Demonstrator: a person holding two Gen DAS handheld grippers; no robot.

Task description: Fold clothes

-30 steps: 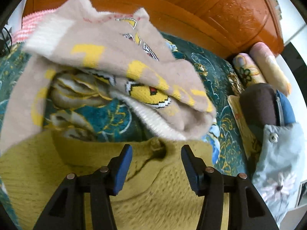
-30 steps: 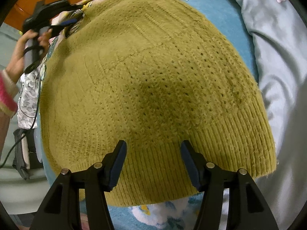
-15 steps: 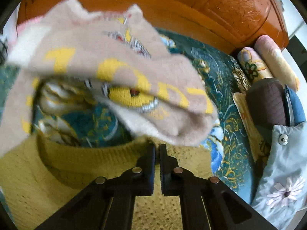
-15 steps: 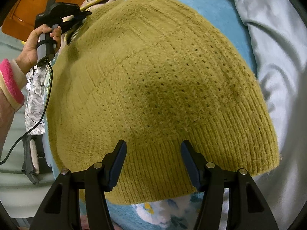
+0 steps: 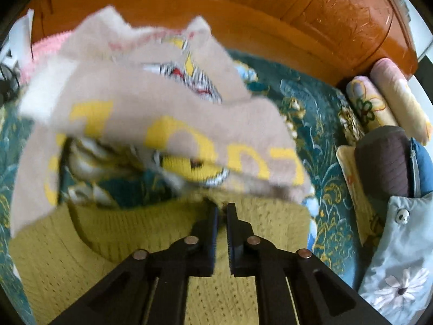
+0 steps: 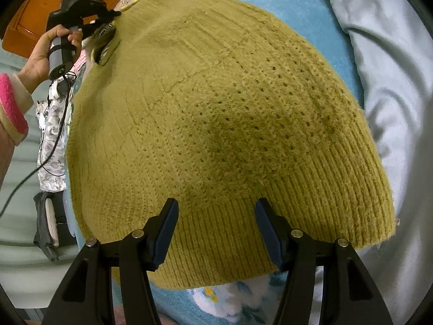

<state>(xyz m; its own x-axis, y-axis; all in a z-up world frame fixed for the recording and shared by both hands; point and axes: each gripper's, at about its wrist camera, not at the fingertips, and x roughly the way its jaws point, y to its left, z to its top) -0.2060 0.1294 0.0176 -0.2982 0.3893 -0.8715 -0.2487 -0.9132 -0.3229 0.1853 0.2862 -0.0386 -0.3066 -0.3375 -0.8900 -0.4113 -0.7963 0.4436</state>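
Note:
An olive-yellow knit sweater (image 6: 216,124) lies flat on the bed, hem toward the right wrist camera. My right gripper (image 6: 216,227) is open, its jaws hovering over the ribbed hem. My left gripper (image 5: 222,211) is shut on the sweater's collar edge (image 5: 189,208); it also shows in the right wrist view (image 6: 108,24) at the sweater's far end, held by a hand. A beige sweater with yellow letters (image 5: 151,124) lies bunched just beyond the collar.
A wooden headboard (image 5: 297,13) stands behind. Rolled pillows (image 5: 389,103) and a brown and blue bundle (image 5: 387,168) lie at the right on the teal patterned bedspread (image 5: 311,124). A pale blue flowered quilt (image 6: 392,81) borders the sweater's right side.
My left gripper closed on the sweater's collar edge and has lifted it slightly. The right gripper stayed open over the hem.

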